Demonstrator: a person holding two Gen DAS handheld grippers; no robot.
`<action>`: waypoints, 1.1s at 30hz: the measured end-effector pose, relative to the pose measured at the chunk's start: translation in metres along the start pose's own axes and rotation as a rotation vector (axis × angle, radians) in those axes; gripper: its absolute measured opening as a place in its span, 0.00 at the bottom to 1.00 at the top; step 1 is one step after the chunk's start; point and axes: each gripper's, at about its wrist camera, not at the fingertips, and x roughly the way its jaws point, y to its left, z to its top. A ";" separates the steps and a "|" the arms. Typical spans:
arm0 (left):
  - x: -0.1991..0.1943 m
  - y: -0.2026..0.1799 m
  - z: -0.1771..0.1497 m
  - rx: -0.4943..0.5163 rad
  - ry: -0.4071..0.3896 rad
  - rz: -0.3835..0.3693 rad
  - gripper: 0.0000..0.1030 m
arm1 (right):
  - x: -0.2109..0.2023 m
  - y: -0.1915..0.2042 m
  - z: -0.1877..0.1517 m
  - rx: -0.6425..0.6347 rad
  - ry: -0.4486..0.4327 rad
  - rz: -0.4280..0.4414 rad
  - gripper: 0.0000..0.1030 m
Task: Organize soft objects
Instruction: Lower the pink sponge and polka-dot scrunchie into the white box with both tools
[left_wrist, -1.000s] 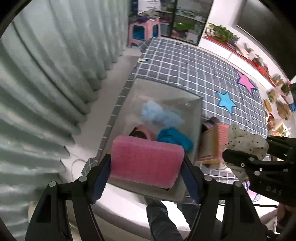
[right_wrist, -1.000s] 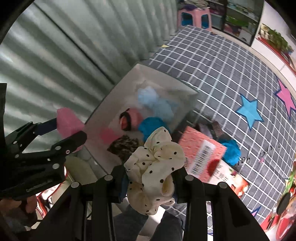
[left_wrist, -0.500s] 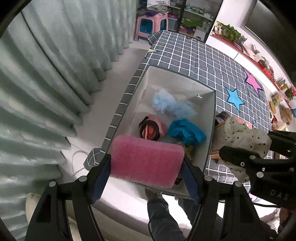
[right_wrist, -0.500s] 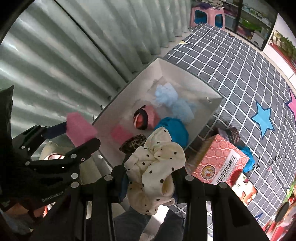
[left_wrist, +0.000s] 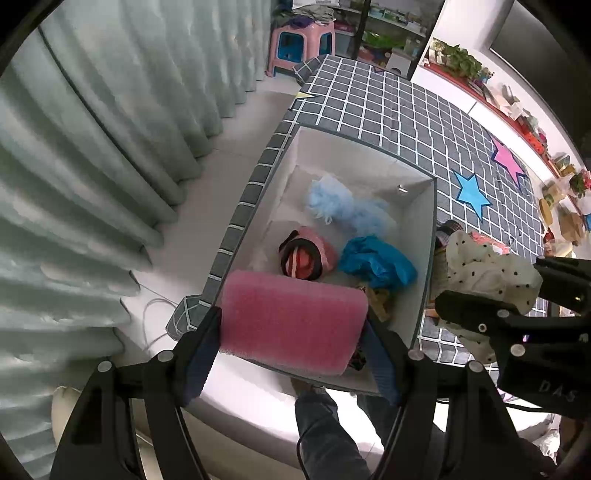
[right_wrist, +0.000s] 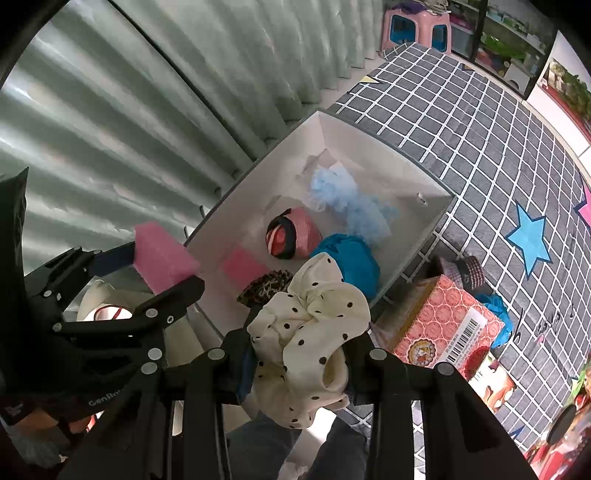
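Holding a pink sponge (left_wrist: 291, 321) crosswise, your left claw (left_wrist: 293, 332) has its blue pads pressed on the sponge's two ends, and the sponge hangs above the near edge of the white box (left_wrist: 424, 236). Your right claw (right_wrist: 295, 358) is clamped on a cream polka-dot scrunchie (right_wrist: 310, 328), bunched between its narrow-set jaws just above the box's near corner.

Inside the box you can see a pale blue puff (left_wrist: 343, 206) toward the far wall, a pink and black band (left_wrist: 306, 253) in the middle, a teal cloth (left_wrist: 376, 262) beside it, a leopard-print scrunchie (right_wrist: 264, 288) near the front, and a second pink sponge (right_wrist: 242, 266) lying flat on the floor of the box.

The box sits at the edge of the desk (left_wrist: 406, 114), which wears a grey checked cover with a blue star (left_wrist: 471, 192). Just beside the box, on your right, stands a red patterned carton (right_wrist: 443, 325) with a barcode. Green curtains (left_wrist: 92, 166) hang on the left.
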 end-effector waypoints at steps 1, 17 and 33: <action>0.000 0.000 0.000 0.000 0.000 0.000 0.73 | 0.000 0.000 0.000 -0.001 0.001 -0.001 0.37; 0.018 -0.003 0.006 0.011 0.037 0.005 0.73 | 0.006 -0.004 0.012 0.008 0.019 -0.014 0.37; 0.046 -0.017 0.037 0.043 0.050 0.013 0.73 | 0.018 -0.025 0.040 0.047 0.032 -0.036 0.37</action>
